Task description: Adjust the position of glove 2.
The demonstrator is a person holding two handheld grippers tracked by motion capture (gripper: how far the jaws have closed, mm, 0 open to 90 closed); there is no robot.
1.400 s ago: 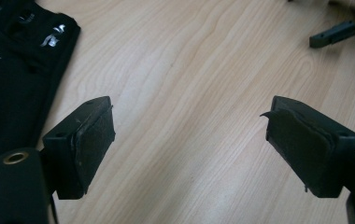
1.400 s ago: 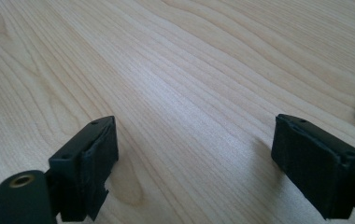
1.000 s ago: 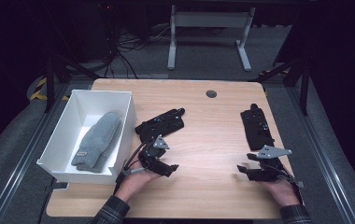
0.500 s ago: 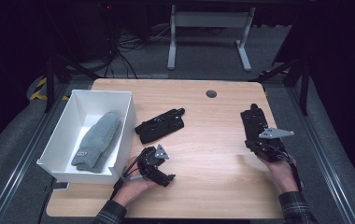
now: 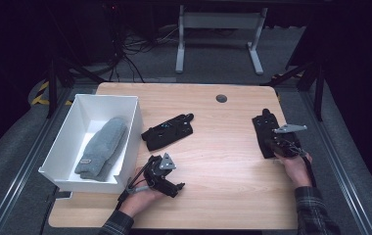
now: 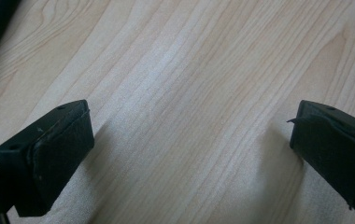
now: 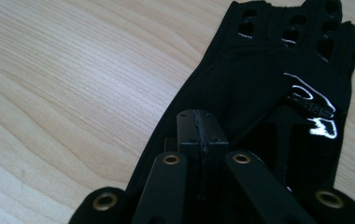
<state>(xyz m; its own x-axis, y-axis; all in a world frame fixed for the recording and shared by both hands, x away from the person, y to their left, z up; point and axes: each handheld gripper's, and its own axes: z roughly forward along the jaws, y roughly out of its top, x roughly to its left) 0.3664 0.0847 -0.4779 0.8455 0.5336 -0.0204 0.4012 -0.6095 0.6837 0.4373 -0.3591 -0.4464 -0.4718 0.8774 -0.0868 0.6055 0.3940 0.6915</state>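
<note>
The black glove lies flat at the table's three o'clock edge; the right gripper, jaws clenched together, rests over its cuff. At seven o'clock, the left gripper sits released, jaws wide above bare wood.

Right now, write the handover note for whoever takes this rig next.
Left gripper: jaws wide open over bare table, nothing between them, near the front edge beside the white bin.
Right gripper: jaws shut, resting over the cuff end of the black glove at the table's right; whether fabric is pinched between the pads I cannot tell.
Second black glove: flat mid-table, just right of the bin, untouched.
Grey knit gloves: already in the bin.
Left, as I judge it: both black gloves probably go into the bin, the right one first.
</note>
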